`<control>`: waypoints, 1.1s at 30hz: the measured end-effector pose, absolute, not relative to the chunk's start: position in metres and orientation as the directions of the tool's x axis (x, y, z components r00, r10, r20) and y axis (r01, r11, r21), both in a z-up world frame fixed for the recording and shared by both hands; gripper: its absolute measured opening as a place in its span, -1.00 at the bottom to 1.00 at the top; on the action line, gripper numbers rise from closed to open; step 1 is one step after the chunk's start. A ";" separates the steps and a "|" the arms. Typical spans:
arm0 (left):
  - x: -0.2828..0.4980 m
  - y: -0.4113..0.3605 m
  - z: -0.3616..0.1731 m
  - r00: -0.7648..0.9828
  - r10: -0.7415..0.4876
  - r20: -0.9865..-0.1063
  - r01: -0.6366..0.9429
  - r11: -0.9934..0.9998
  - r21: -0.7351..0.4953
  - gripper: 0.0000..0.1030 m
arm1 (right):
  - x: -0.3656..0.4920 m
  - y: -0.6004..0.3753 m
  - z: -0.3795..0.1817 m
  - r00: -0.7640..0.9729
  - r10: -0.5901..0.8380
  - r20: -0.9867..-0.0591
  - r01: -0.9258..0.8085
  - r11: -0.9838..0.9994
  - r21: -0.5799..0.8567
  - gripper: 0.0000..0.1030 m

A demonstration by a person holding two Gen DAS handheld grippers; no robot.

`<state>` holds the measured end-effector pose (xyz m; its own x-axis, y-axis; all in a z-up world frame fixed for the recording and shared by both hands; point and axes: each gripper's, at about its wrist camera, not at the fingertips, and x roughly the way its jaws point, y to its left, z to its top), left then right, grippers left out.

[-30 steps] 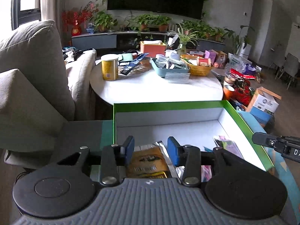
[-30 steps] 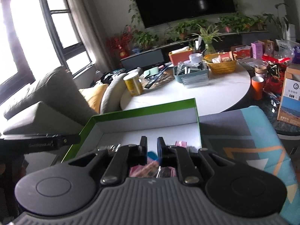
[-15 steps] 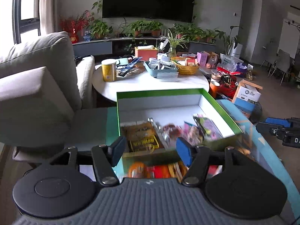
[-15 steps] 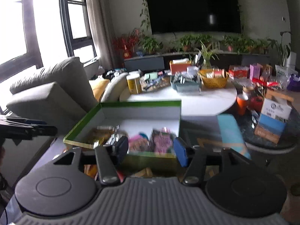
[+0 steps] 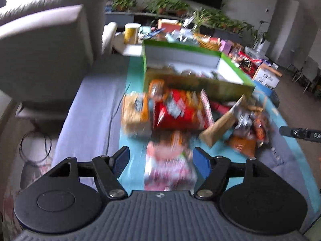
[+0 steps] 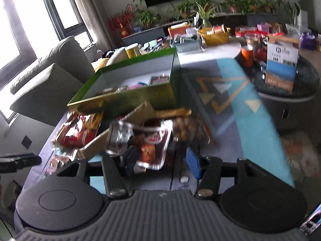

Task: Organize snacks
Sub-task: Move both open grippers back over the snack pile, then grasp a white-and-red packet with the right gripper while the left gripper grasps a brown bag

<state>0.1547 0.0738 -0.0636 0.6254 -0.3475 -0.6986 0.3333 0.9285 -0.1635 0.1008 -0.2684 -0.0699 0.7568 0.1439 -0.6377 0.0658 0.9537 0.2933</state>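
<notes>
Left gripper (image 5: 159, 160): jaws opening, nothing gripped, pink packet (image 5: 168, 166) below. Right gripper (image 6: 160, 160): wide, empty. Both withdrawn from green box (image 5: 192, 64); snack pile (image 5: 180, 110) now at its near wall; mat right of pile bare.

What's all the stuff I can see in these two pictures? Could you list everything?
green box: one, green outside, white inside, some packets in it, behind the pile
snack packets: a loose pile, too blurred to count, mostly red and orange, in front of the box
pink packet: one, nearest the left gripper
mat: one, teal and grey
sofa: one, grey, left
round table: one, white, cluttered, behind
left gripper: black, blue pads, jaws opening, empty
right gripper: black, blue pads, open, empty
</notes>
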 end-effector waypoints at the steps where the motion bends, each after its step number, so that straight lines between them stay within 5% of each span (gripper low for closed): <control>1: 0.151 0.075 -0.069 0.622 -0.342 -0.704 0.326 0.931 -0.164 0.30 | 0.100 -0.267 -0.073 0.755 0.146 -0.640 0.067 0.953 0.296 0.23; 9: 0.140 0.059 -0.072 0.638 -0.345 -0.689 0.351 0.926 -0.139 0.31 | 0.102 -0.268 -0.083 0.747 0.159 -0.646 0.075 0.945 0.319 0.23; 14: 0.130 0.021 -0.062 0.586 -0.478 -0.654 0.513 0.844 -0.156 0.31 | 0.111 -0.274 -0.087 0.749 0.167 -0.641 0.105 0.926 0.363 0.23; 21: 0.153 -0.028 -0.082 0.468 -0.554 -0.688 0.527 0.800 -0.286 0.31 | 0.125 -0.280 -0.095 0.740 0.210 -0.639 0.145 0.878 0.457 0.23; 28: 0.163 -0.059 -0.097 0.424 -0.541 -0.726 0.539 0.795 -0.278 0.31 | 0.139 -0.279 -0.098 0.730 0.252 -0.635 0.138 0.856 0.498 0.22; 31: 0.168 -0.065 -0.105 0.395 -0.557 -0.730 0.529 0.788 -0.315 0.18 | 0.140 -0.277 -0.097 0.734 0.251 -0.631 0.120 0.867 0.484 0.21; 33: 0.171 -0.066 -0.107 0.392 -0.567 -0.724 0.523 0.785 -0.331 -0.24 | 0.136 -0.278 -0.092 0.750 0.272 -0.603 0.090 0.861 0.500 0.17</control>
